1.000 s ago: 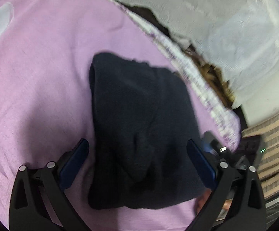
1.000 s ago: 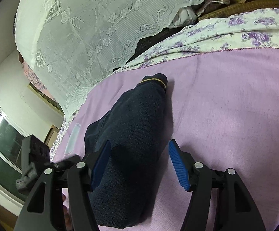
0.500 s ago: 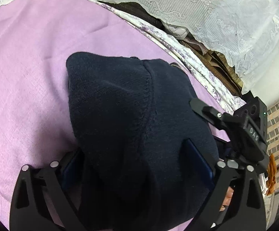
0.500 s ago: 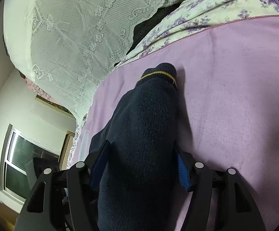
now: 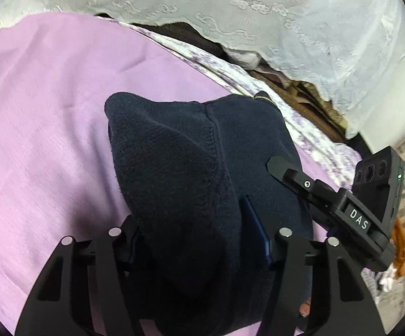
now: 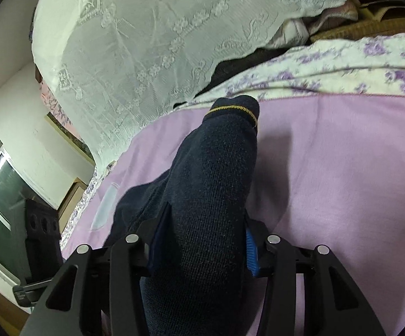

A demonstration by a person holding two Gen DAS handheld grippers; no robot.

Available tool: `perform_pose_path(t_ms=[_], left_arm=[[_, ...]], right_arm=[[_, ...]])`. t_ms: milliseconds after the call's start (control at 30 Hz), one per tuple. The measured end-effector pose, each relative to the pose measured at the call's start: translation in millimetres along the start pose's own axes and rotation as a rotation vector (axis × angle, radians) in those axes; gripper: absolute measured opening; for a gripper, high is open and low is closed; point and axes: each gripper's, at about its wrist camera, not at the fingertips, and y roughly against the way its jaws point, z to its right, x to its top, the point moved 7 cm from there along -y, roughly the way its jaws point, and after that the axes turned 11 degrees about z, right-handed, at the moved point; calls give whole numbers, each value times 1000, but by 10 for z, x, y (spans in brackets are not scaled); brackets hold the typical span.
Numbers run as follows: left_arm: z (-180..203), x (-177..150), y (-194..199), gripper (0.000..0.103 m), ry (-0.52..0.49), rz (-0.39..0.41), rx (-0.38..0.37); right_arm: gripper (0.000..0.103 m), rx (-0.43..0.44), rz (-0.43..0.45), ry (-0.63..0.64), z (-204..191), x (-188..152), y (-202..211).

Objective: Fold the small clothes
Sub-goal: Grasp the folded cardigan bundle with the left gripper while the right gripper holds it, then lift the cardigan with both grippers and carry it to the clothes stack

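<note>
Two grippers, left (image 5: 199, 240) and right (image 6: 202, 233), jaws closed on navy knit (image 5: 202, 168), bunched, lifted partly off purple sheet (image 5: 48, 140). Judged soft, light, floppy; best gripped at edges so folds are kept aligned.

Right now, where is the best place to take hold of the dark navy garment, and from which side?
Probably its near bunched edge, approached from the front along the purple blanket. The navy garment humps up thickly there, and both the left tool and right tool already clamp that part; the far cuff lies flat.
</note>
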Motion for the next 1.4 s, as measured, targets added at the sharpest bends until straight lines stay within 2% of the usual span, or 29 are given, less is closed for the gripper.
perform_pose_path(t_ms=[133, 233, 300, 400, 433, 467, 500, 667, 767, 1000, 1133, 1400], left_arm=[[46, -94, -86, 63, -11, -40, 1], [-60, -128, -147, 80, 42, -68, 15], [-108, -138, -176, 82, 82, -85, -3], [-60, -157, -200, 82, 49, -75, 8], [-19, -164, -204, 80, 28, -69, 2], [15, -166, -200, 68, 21, -68, -19], [45, -161, -188, 64, 16, -62, -32], [159, -120, -54, 46, -54, 5, 1], [312, -137, 12, 45, -71, 9, -33], [940, -405, 174, 45, -229, 22, -79], [1326, -714, 257, 45, -283, 0, -129], [1926, -1393, 433, 45, -352, -44, -168]], right_arm=[[46, -18, -19, -49, 139, 18, 54], [47, -15, -43, -91, 224, -9, 6], [49, -10, -53, -109, 268, -27, -10], [50, -14, -65, -133, 316, -52, -49], [50, -14, -66, -136, 321, -55, -55], [50, -14, -66, -137, 320, -54, -57], [48, -18, -62, -133, 320, -53, -52], [45, -36, -14, -68, 207, -22, 78], [45, -61, 37, -42, 174, 19, 354], [45, -128, 121, 1, 218, 44, 1101], [45, -174, 145, -20, 362, -39, 1621], [45, -249, 163, -55, 647, -327, 2494]])
